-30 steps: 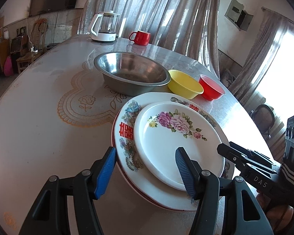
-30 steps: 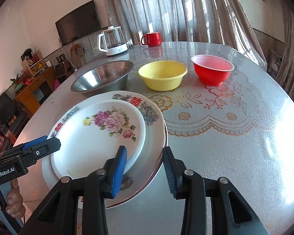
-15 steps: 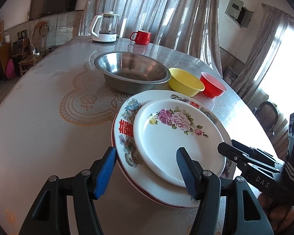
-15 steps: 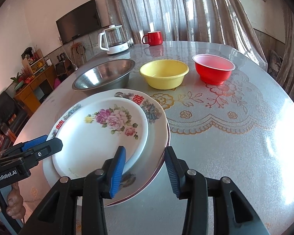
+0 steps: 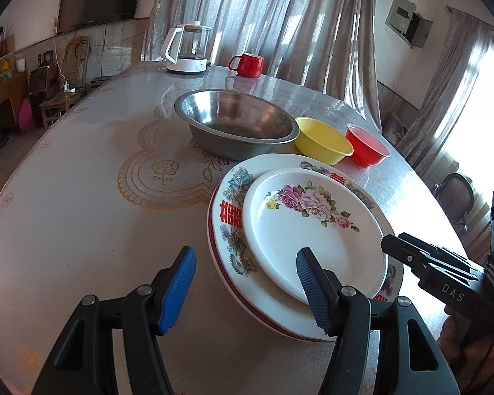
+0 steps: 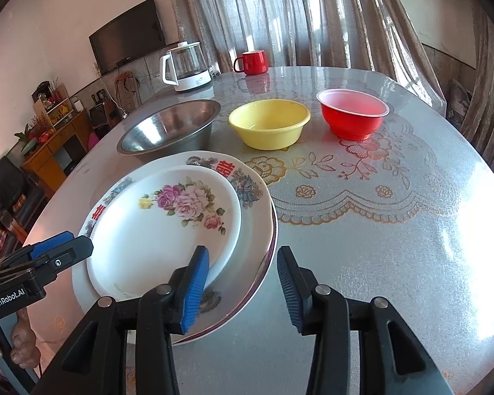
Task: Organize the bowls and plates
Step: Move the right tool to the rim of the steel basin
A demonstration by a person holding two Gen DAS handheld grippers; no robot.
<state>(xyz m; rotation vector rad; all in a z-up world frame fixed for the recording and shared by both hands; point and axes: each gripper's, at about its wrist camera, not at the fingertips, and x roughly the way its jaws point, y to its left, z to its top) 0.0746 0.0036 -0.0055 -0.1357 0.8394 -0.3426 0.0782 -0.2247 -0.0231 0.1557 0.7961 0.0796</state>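
Plates stacked; bowls not yet nested.

I hold both grippers apart over the near rim, gripping nothing: the left gripper (image 5: 243,288) straddles the big plate (image 5: 229,240), the right gripper (image 6: 243,284) has its left finger over the flowered plate (image 6: 154,230). Beyond the fingertips stand the steel bowl (image 6: 168,128), yellow bowl (image 6: 268,125) and red bowl (image 6: 352,115); I judge nesting these comes next. A kettle (image 6: 186,67) and mug (image 6: 252,62) stand farther back, out of the way.
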